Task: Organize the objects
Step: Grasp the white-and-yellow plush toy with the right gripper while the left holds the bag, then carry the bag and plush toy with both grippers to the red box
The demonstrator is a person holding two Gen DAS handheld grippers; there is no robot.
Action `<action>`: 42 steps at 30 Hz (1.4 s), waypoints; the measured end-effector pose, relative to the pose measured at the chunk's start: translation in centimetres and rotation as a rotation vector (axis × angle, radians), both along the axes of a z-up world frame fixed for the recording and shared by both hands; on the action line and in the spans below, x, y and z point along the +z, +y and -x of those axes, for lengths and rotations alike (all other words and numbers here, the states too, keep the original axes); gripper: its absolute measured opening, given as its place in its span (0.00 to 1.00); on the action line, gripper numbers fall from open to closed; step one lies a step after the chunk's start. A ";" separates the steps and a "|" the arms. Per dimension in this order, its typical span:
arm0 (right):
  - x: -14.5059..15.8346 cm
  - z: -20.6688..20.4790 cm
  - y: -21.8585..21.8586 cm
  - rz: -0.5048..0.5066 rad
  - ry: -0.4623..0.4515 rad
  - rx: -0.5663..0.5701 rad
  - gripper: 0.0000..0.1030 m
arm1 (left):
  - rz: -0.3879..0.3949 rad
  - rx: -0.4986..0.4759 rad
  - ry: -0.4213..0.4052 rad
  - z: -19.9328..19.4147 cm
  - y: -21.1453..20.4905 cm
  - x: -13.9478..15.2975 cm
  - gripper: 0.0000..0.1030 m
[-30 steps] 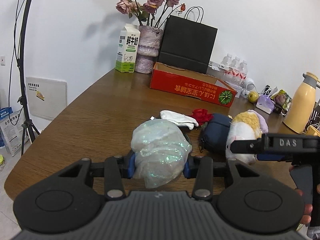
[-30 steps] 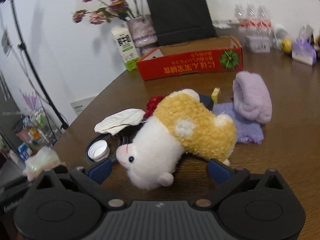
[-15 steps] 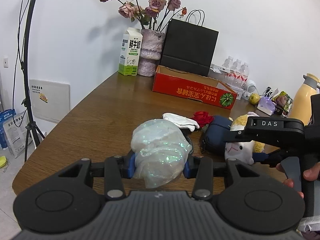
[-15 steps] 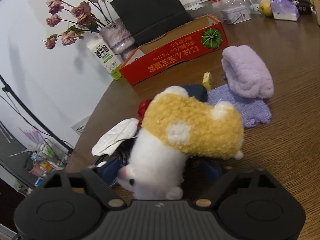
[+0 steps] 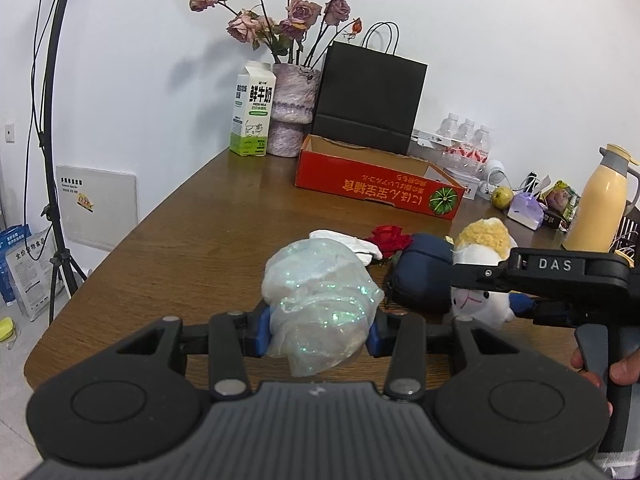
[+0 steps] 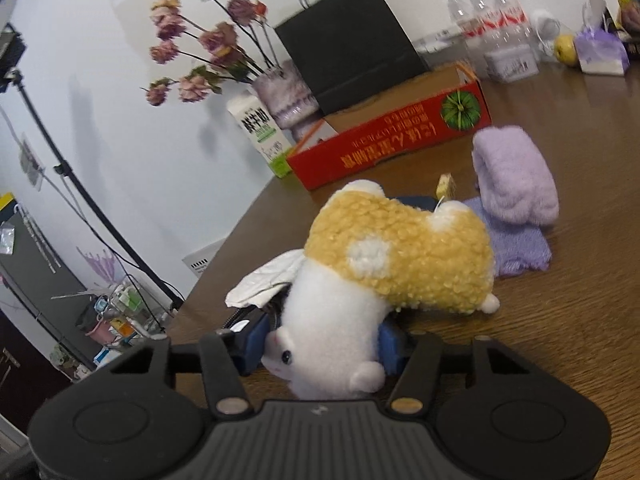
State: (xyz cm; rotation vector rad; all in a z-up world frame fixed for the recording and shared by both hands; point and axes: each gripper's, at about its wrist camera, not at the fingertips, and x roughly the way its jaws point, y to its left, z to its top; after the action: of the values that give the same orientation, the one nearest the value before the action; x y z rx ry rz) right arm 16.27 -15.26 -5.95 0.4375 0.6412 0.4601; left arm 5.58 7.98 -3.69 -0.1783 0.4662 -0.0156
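My left gripper point(image 5: 318, 330) is shut on a crumpled iridescent plastic bag point(image 5: 320, 300) and holds it above the near table edge. My right gripper point(image 6: 322, 342) is shut on the white body of a yellow-and-white plush toy point(image 6: 384, 276), lifted off the wood. In the left wrist view the right gripper point(image 5: 520, 292) holds the plush point(image 5: 480, 276) at the right. An open red cardboard box point(image 5: 376, 188) lies at the back; it also shows in the right wrist view point(image 6: 392, 144).
On the table lie a navy pouch point(image 5: 424, 276), a red fabric rose point(image 5: 388, 238), a white cloth point(image 5: 348, 242), purple cloths point(image 6: 516, 208). Behind stand a milk carton point(image 5: 253, 114), flower vase point(image 5: 291, 112), black paper bag point(image 5: 368, 104), water bottles point(image 5: 466, 140), yellow thermos point(image 5: 600, 204).
My right gripper closed on the plush toy and lifted it from the table, tilting its view. My left gripper rose slightly, still holding the bag.
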 end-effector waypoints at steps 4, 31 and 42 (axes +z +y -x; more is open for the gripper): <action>0.7 0.8 -0.4 0.027 -0.058 0.011 0.53 | -0.014 -0.010 -0.009 -0.2 -0.9 0.5 0.42; 6.4 -3.5 -1.3 0.171 -0.290 0.082 0.53 | -0.057 -0.058 -0.109 -9.4 -6.0 6.9 0.42; 8.1 -8.6 -0.7 0.161 -0.328 0.092 0.53 | -0.085 0.005 -0.111 -15.2 -6.8 9.0 0.42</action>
State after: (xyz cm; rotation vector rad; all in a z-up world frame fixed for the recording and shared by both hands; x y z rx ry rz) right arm 24.84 -15.95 2.20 0.1740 0.3780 0.5492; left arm 20.80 1.15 5.30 -0.0941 0.3552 -0.0011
